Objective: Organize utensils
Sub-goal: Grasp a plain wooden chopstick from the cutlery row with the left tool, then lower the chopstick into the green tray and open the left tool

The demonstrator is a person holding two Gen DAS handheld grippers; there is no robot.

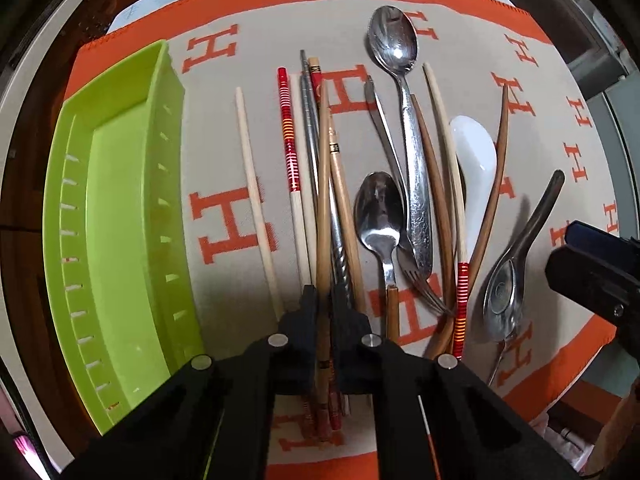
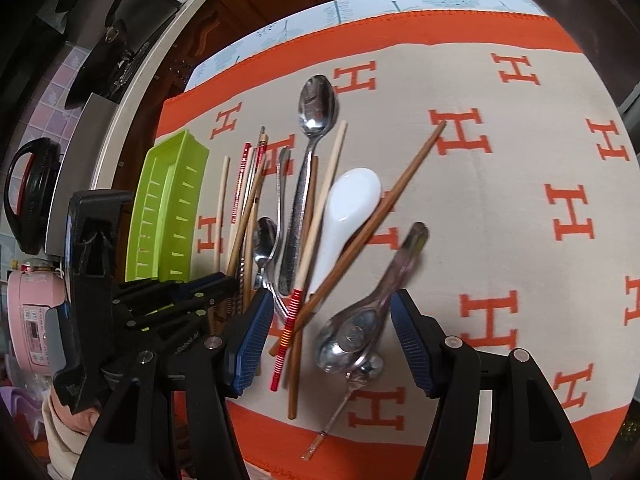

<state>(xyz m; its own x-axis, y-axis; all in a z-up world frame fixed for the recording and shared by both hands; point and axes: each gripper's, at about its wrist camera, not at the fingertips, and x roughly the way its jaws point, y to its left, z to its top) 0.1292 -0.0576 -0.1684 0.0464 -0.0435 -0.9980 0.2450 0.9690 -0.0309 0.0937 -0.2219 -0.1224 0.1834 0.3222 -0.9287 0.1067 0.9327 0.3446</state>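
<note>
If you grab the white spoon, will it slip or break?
The white spoon looks glossy, like glazed ceramic, so probably slippery and breakable if dropped. Chopsticks lie across it, so lifting it would likely shift them.

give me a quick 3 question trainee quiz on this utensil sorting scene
1. True or false: the green tray already holds utensils.
2. What is the left gripper shut on? A) white spoon B) chopsticks C) fork
3. Fill in: the right gripper is open, with a ____ soup spoon lying between its fingers.

Key: 1 false, it holds nothing visible. 2 B, the chopsticks; the white spoon and fork lie untouched on the cloth. 3 metal.
</note>
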